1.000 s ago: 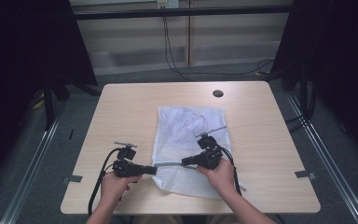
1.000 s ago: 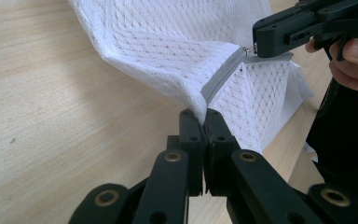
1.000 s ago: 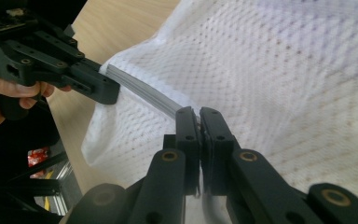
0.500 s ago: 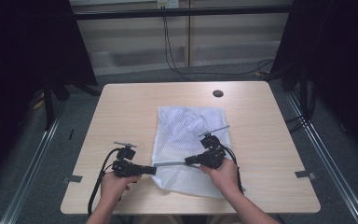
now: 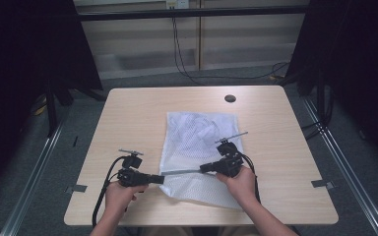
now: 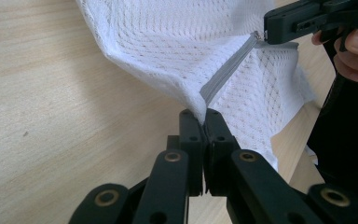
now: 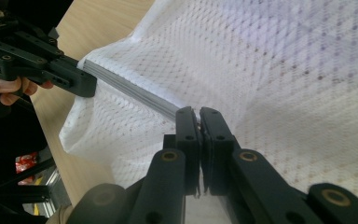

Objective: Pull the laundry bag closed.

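1. On the near half of the tabletop (image 5: 128, 123), a pale wood-grain surface with rounded corners and a small dark round fitting (image 5: 230, 98) near its far edge, lies the item in hand.
2. Mesh bag (image 5: 197, 142): white netted fabric, roughly rectangular, spread flat from the middle of the tabletop toward the near edge; its near left corner is lifted and drawn out sideways. The left gripper view shows the fabric (image 6: 177, 42) rising off the wood in a fold.
3. Zipper (image 5: 179, 172): a grey strip along the bag's near part, stretched taut in a straight line between the two tongs; it shows as a grey band in the left gripper view (image 6: 226, 74) and the right gripper view (image 7: 130, 91).
4. Left tongs (image 5: 158, 179): held in the person's left hand (image 5: 118, 194) near the front left of the tabletop, pointing right. Jaws pressed together on the bag's corner at the zipper's end, as the left gripper view (image 6: 204, 116) shows.
5. Right tongs (image 5: 203, 168): held in the person's right hand (image 5: 238, 182) over the bag's near right part, pointing left toward the other tongs. Jaws closed with only a thin seam between them, pinching the zipper farther along its line, seen in the right gripper view (image 7: 199, 114).
6. Cables (image 5: 101, 196): black, trailing from each gripper toward the near edge.
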Action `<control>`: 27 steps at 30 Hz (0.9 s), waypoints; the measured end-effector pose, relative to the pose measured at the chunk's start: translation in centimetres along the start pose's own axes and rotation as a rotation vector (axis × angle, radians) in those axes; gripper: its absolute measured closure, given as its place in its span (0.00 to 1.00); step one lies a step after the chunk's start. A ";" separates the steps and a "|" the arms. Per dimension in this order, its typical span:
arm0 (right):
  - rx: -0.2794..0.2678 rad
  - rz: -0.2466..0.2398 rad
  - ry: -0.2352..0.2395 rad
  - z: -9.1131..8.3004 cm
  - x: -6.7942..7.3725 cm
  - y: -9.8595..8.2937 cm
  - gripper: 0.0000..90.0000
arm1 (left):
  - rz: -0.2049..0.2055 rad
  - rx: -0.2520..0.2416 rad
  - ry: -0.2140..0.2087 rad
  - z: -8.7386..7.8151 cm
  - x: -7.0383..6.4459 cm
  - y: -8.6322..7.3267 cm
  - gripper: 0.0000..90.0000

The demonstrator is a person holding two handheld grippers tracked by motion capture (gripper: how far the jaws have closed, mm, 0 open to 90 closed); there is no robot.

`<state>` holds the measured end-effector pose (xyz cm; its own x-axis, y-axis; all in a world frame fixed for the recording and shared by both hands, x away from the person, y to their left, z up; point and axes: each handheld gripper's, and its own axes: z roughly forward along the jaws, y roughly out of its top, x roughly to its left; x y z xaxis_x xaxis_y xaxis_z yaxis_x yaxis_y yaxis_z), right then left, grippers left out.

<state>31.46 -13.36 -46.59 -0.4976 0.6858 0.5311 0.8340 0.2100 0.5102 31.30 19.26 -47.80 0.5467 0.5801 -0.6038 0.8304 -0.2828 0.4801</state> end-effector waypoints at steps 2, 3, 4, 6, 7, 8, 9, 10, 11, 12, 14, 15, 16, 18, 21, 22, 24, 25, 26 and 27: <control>-0.003 0.006 0.001 -0.1 -0.1 0.0 0.97 | 0.000 -0.002 -0.003 0.0 0.0 0.0 0.98; -0.002 0.005 -0.005 -0.2 -0.1 0.0 0.97 | 0.001 -0.002 -0.001 0.1 -0.1 0.0 0.98; -0.002 0.005 -0.005 -0.2 -0.1 0.0 0.97 | 0.001 -0.002 -0.001 0.1 -0.1 0.0 0.98; -0.001 0.005 -0.005 -0.3 -0.2 -0.1 0.97 | -0.001 -0.001 -0.005 0.0 -0.1 0.0 0.98; -0.004 0.007 0.003 -0.3 -0.3 -0.1 0.97 | 0.000 -0.003 0.001 0.0 -0.1 0.0 0.98; -0.004 0.004 -0.007 -0.3 -0.4 -0.2 0.97 | -0.001 -0.002 -0.003 -0.1 -0.1 0.0 0.98; -0.005 0.008 0.000 -0.4 -0.4 -0.2 0.97 | 0.000 -0.003 -0.004 -0.1 -0.1 0.0 0.98; -0.007 0.004 -0.003 -0.4 -0.5 -0.2 0.97 | 0.000 -0.004 0.004 0.0 -0.2 0.0 0.98; -0.003 0.002 -0.009 -0.5 -0.4 -0.2 0.97 | 0.003 -0.003 0.009 0.0 -0.1 0.0 0.98; -0.003 0.002 -0.009 -0.5 -0.4 -0.2 0.97 | 0.003 0.001 0.000 0.0 -0.1 0.0 0.98; -0.006 0.004 -0.004 -0.6 -0.6 -0.3 0.97 | 0.006 0.002 0.005 -0.1 -0.1 0.0 0.98; -0.005 0.006 -0.017 -0.7 -0.6 -0.3 0.97 | 0.000 0.002 0.003 -0.1 -0.1 0.0 0.98; -0.006 0.004 -0.024 -0.8 -0.8 -0.3 0.97 | -0.001 -0.006 0.014 -0.1 0.0 -0.1 0.98; -0.013 0.011 -0.023 -0.9 -0.9 -0.3 0.97 | -0.008 -0.008 0.014 -0.3 0.0 -0.1 0.98; -0.017 0.019 -0.024 -1.2 -1.2 -0.5 0.97 | -0.006 -0.007 -0.001 -0.4 0.2 -0.1 0.98; -0.014 0.023 -0.023 -1.3 -1.3 -0.5 0.97 | -0.005 -0.009 0.003 -0.4 0.1 -0.1 0.98; -0.014 0.024 -0.024 -1.3 -1.3 -0.6 0.97 | -0.005 -0.012 0.013 -0.3 0.0 -0.1 0.98; -0.015 0.020 -0.023 -1.2 -1.3 -0.6 0.97 | -0.006 -0.010 0.011 -0.3 0.0 -0.1 0.98; -0.014 0.019 -0.023 -1.2 -1.3 -0.6 0.97 | -0.004 -0.009 0.008 -0.4 0.1 -0.1 0.98; -0.014 0.019 -0.023 -1.3 -1.3 -0.6 0.97 | -0.005 -0.007 0.004 -0.4 0.1 -0.1 0.98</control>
<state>31.32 -15.25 -46.74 -0.4759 0.7053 0.5255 0.8399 0.1870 0.5096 31.24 19.61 -47.63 0.5423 0.5843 -0.6038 0.8322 -0.2745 0.4817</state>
